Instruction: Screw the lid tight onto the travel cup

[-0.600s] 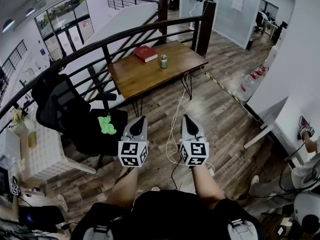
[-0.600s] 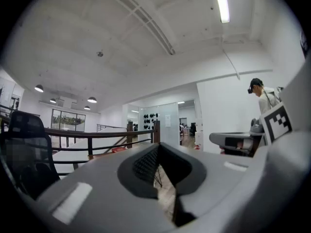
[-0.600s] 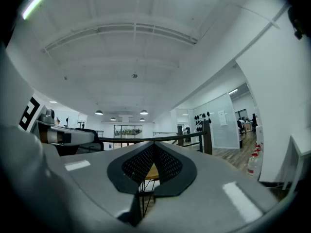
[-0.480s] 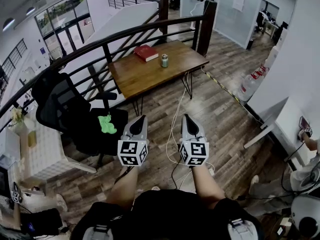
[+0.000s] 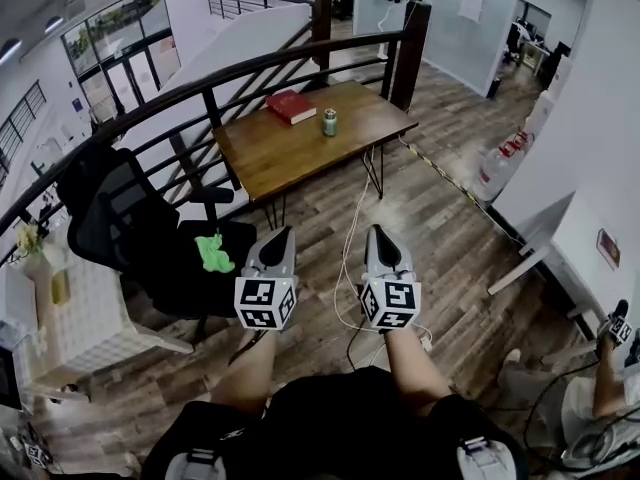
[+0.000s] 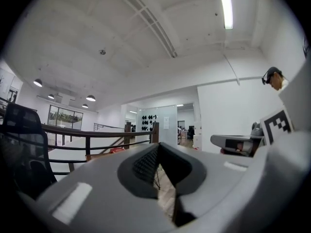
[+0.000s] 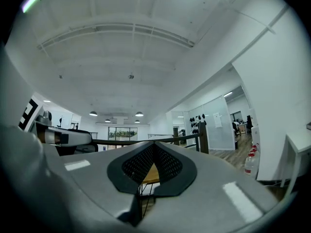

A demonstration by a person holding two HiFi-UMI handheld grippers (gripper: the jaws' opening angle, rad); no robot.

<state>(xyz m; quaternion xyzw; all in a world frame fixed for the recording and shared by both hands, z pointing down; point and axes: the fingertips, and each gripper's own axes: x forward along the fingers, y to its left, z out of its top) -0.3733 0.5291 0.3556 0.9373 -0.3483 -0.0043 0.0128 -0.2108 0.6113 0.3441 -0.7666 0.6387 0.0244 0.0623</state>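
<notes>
Item: travel cup (image 5: 328,121), upright on the wooden counter (image 5: 300,153), near a red book (image 5: 291,106); its lid is too small for us to judge. Tools: left tongs (image 5: 282,236) and right tongs (image 5: 374,233), both pressed together, empty, well apart from the cup. Hazards, as we judge: the floor cable (image 5: 349,253) may snag our approach; a one-sided grip may topple the cup.
</notes>
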